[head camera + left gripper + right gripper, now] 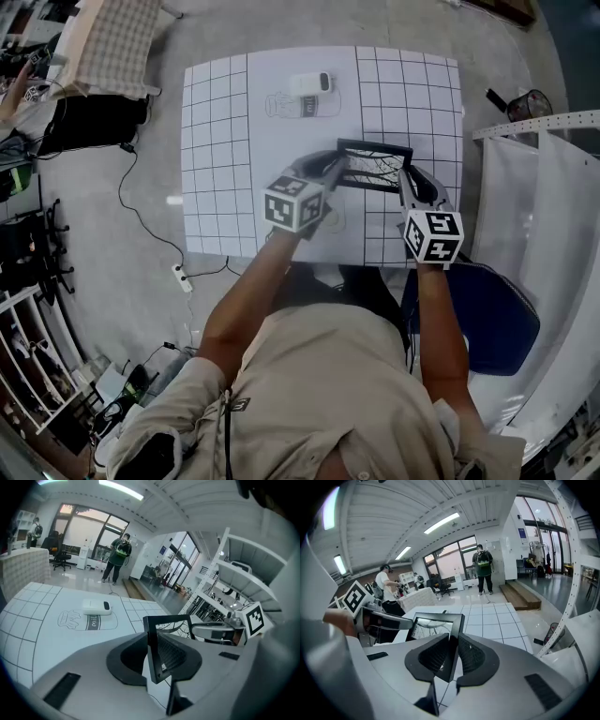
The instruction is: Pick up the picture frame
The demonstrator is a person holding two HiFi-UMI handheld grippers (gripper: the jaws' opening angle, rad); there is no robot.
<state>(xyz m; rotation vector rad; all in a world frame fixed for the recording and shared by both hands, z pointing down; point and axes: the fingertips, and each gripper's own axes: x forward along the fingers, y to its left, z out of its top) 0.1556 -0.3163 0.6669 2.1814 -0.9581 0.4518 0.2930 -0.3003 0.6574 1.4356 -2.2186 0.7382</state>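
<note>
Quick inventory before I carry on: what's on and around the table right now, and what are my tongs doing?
picture frame: one, black, held over the table's middle between both tongs
device: one, small, white, far side of the table, on the bottle outline
bottle outline: one, thin dark line, printed on the table's far middle
table: one, white with black grid at both sides, in front of the person
power strip: one, white, on the floor left of the table
left tongs: one, grey, shut on the frame's left edge
right tongs: one, grey, shut on the frame's right edge
</note>
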